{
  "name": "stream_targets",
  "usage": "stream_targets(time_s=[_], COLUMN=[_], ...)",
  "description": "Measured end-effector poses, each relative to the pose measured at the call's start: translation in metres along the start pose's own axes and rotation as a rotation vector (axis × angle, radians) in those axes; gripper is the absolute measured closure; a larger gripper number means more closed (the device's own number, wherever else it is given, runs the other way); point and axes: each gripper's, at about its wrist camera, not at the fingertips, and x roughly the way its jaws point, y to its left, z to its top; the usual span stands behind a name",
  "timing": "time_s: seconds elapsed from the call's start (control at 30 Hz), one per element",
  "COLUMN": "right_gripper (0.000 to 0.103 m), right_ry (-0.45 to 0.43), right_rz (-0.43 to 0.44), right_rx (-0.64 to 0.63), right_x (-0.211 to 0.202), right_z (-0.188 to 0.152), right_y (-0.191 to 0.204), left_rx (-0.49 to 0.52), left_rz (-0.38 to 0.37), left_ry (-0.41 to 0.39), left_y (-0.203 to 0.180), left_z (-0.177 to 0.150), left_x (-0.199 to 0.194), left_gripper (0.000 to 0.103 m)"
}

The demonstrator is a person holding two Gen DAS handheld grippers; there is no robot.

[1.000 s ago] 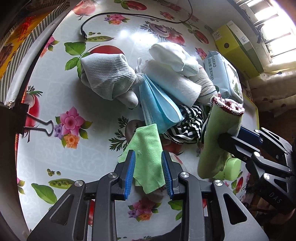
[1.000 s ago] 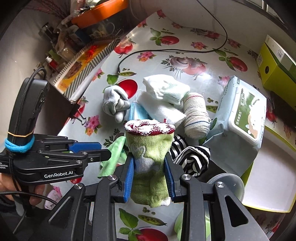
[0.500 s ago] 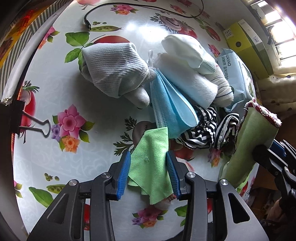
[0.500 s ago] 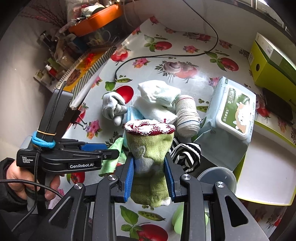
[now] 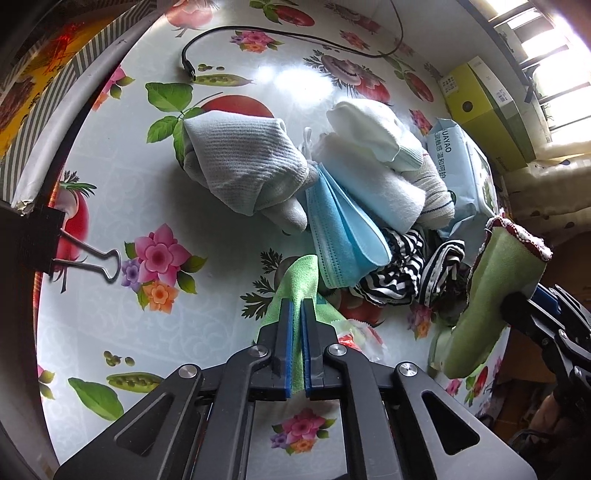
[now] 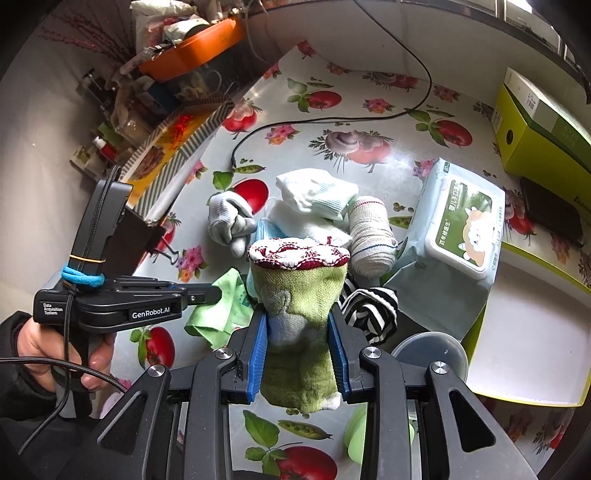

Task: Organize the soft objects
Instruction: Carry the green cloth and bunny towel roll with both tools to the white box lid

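Note:
My left gripper [image 5: 297,306] is shut on a light green cloth [image 5: 300,277], pinched between its blue pads on the floral tablecloth; it also shows in the right wrist view [image 6: 218,306]. My right gripper [image 6: 298,325] is shut on a green sock with a red-and-white cuff [image 6: 299,291], held upright above the table; the sock shows at the right of the left wrist view [image 5: 491,295]. Behind lie a grey glove [image 5: 243,173], a blue face mask [image 5: 343,236], white towels [image 5: 373,155], a rolled sock [image 6: 371,236] and a striped cloth [image 5: 402,273].
A wet-wipes pack [image 6: 458,236] and a yellow-green tray [image 6: 535,325] are at the right, with a green box [image 6: 543,125] behind. A black cable [image 5: 280,35] runs across the back. A binder clip [image 5: 81,258] sits at the left edge. A round lid [image 6: 430,354] lies near my right gripper.
My left gripper has closed on the green cloth and pinched it into a ridge. My right gripper has lifted a little with the sock still in it.

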Motion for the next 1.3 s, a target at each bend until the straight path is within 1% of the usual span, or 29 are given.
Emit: stream_targets(time_s=[0.1, 0.27, 0.47, 0.6, 0.93, 1.3], right_gripper=[0.073, 0.073, 0.073, 0.073, 0.073, 0.073], right_ry=[-0.015, -0.037, -0.06, -0.088, -0.153, -0.2], right_rz=[0.003, -0.001, 0.001, 0.001, -0.025, -0.078], right_rx=[0.016, 0.035, 0.043, 0.051, 0.115, 0.236], right_x=[-0.006, -0.016, -0.026, -0.037, -0.064, -0.084], right_z=[0.0, -0.001, -0.002, -0.002, -0.006, -0.026], right_y=[-0.004, -0.01, -0.012, -0.015, -0.039, -0.088], left_rx=[-0.016, -0.015, 0.01, 0.045, 0.155, 0.291], left_rz=[-0.018, -0.037, -0.076, -0.102, -0.137, -0.162], left_ry=[-0.018, -0.07, -0.13, -0.155, -0.163, -0.141], left_y=[0.004, 0.002, -0.015, -0.036, -0.088, -0.15], left_z=[0.0, 0.002, 0.008, 0.016, 0.026, 0.032], left_x=[-0.012, -0.037, -0.066, -0.077, -0.079, -0.076], left_gripper=[0.1, 0.1, 0.1, 0.1, 0.1, 0.1])
